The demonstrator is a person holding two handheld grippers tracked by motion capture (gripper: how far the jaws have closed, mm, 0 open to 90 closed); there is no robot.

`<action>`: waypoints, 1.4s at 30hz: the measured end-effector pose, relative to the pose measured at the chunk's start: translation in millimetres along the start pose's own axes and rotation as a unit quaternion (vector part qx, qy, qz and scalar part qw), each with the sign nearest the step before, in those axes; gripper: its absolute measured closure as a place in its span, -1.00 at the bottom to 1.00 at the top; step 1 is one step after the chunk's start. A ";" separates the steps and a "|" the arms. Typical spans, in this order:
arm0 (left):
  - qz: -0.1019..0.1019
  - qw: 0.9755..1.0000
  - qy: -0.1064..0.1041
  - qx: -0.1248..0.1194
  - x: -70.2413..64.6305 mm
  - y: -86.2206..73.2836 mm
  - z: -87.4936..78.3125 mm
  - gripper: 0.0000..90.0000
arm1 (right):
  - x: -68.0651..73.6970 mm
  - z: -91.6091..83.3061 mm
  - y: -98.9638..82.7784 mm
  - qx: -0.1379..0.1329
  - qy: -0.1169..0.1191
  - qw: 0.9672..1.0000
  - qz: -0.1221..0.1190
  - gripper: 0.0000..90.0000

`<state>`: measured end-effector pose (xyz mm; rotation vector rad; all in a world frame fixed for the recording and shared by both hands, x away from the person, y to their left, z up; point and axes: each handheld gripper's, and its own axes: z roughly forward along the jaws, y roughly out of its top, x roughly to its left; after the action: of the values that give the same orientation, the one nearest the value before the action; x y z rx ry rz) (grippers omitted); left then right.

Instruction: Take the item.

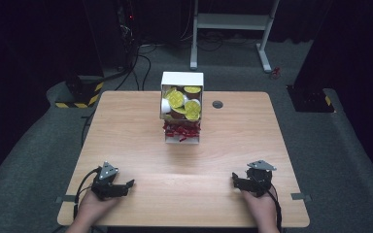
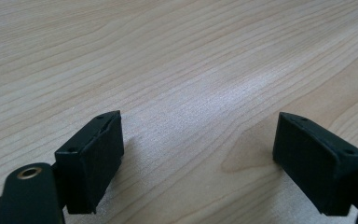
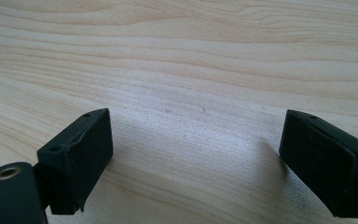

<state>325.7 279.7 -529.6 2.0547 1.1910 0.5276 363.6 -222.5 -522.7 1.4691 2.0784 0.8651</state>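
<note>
A white box [image 1: 182, 80] stands at the far middle of the wooden table [image 1: 141, 160], holding several round pods with yellow-green lids [image 1: 176, 99] above a lower layer of red packets [image 1: 180, 130]. My left gripper [image 1: 126, 186] rests on the table near the front left, held by a hand, jaws pointing right. In the left gripper view that gripper [image 2: 200, 163] stands open over bare wood. My right gripper [image 1: 235, 180] lies near the front right, jaws pointing left. The right gripper view shows it [image 3: 198, 163] open with nothing between its pads [image 3: 77, 158].
A small dark round grommet [image 1: 217, 104] sits in the tabletop right of the box. Beyond the table stand a white desk frame [image 1: 233, 29], cables on the floor and a black-and-yellow striped base [image 1: 80, 94]. Bare wood lies between the two grippers.
</note>
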 end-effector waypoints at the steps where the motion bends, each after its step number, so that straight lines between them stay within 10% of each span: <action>1: 0.000 1.000 0.000 0.000 0.0 0.0 0.0 -0.64 | 0.1 -1.0 0.5 -0.001 0.002 1.000 -0.002 -0.75; 42: 0.002 1.000 -0.001 -0.002 0.4 -0.2 0.1 -0.64 | 35.6 -13.5 12.2 -0.055 0.053 0.996 -0.052 -0.68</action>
<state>325.8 280.1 -529.8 2.0547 1.1843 0.5280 350.8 -189.2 -504.7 1.2708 2.1253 1.0195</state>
